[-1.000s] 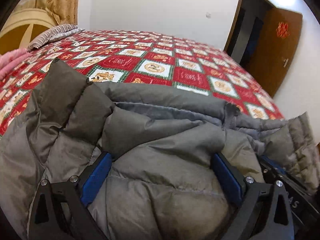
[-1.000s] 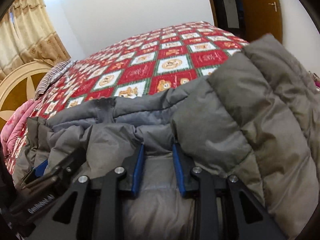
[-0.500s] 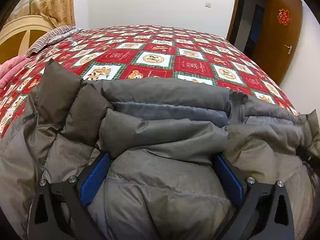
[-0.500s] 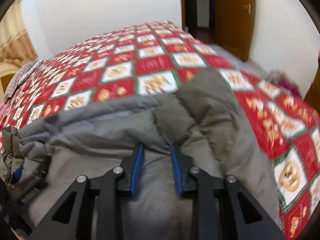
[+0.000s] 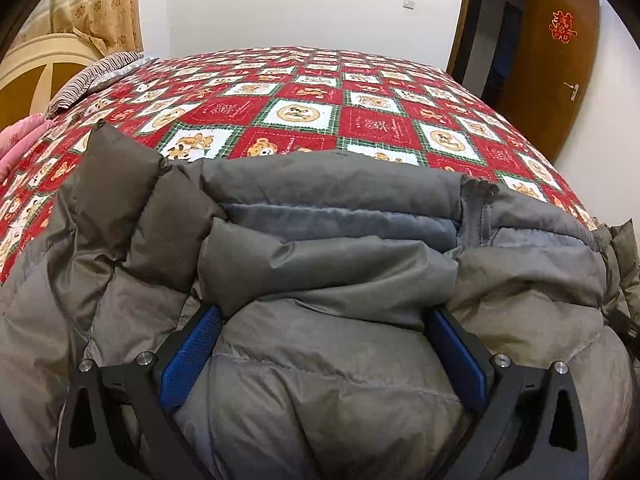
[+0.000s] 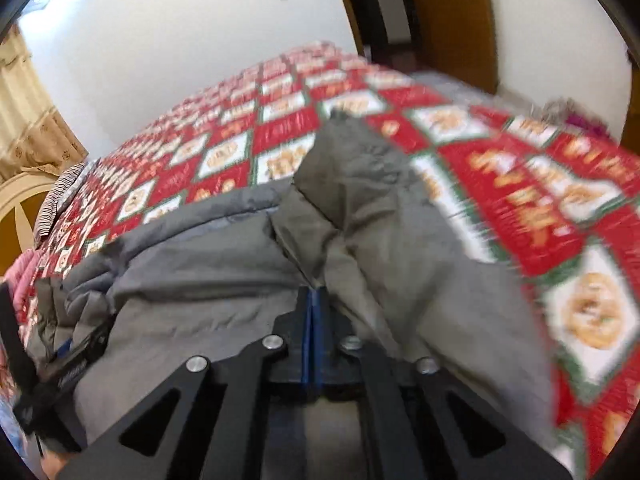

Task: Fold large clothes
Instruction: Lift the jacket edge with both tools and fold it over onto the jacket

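Here the gray puffy coat (image 5: 328, 264) lies bunched on the bed (image 5: 360, 112), filling the lower frame. The left claw (image 5: 324, 320) stands spread around a thick fold. The right claw (image 6: 314, 300), just clenched, pinches the coat's edge at lower centre.

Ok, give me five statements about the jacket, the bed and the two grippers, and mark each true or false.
1. The grey puffer jacket lies on a red patterned bedspread. True.
2. The right gripper has its blue pads spread wide apart. False: its pads are pressed together.
3. The left gripper has jacket bulk between its wide-set fingers. True.
4. The door beyond the bed is painted white. False: it is brown wood with a red ornament.
5. A striped pillow sits at the bed's far left. True.
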